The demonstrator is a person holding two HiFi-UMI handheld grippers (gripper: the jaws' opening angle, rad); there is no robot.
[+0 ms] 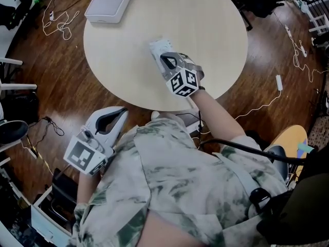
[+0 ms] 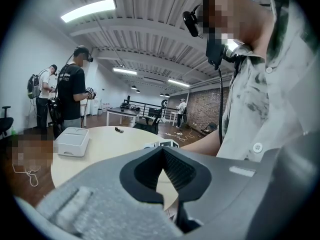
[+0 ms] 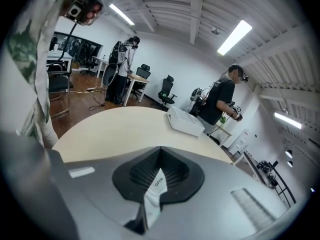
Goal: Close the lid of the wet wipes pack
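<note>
The wet wipes pack lies on the round table, between the table's centre and the edge nearest me. My right gripper is over the table at the pack's near end; in the right gripper view its jaws are closed on the white lid flap, which is printed OPEN. My left gripper hangs off the table, below its near edge, jaws together on nothing. A white tray sits at the table's far edge.
</note>
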